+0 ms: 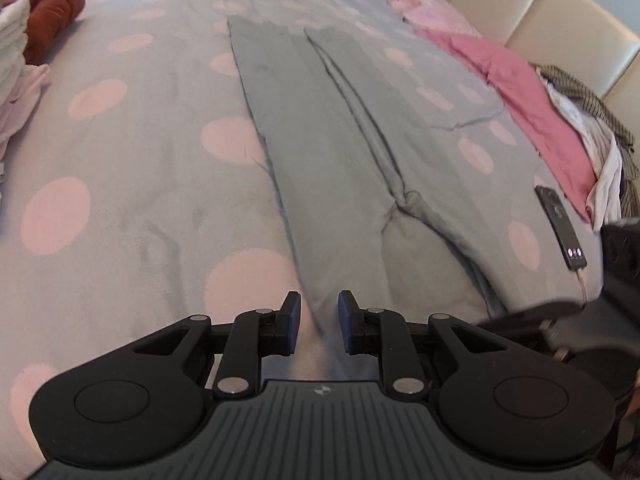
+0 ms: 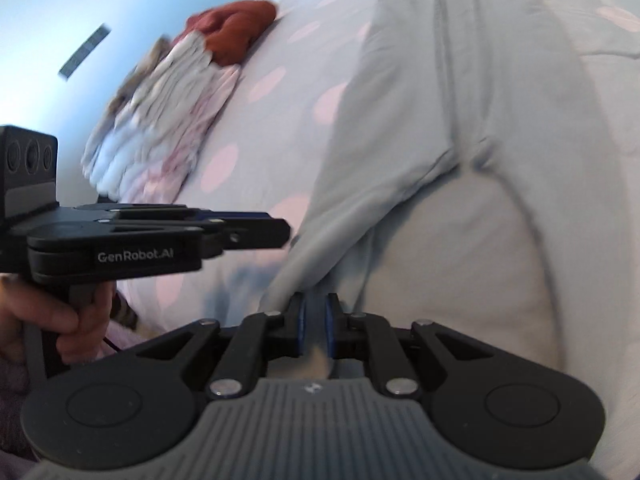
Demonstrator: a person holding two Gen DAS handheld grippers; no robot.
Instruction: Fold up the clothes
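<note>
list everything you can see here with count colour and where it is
trousers: one pair, pale grey-green, flat along the middle of the bed
bedspread: one, grey with pink dots, under everything
pink garment: one, far right edge
striped and white clothes: heap, right edge
rust-red garment: one, far left corner
folded stack: white and pink, left side
phone: one, black, right edge, cable attached
headboard: beige, padded
left tool: black, open, trouser edge between pads
right tool: black, gripping the waist end
hand: one, holding the left tool
</note>
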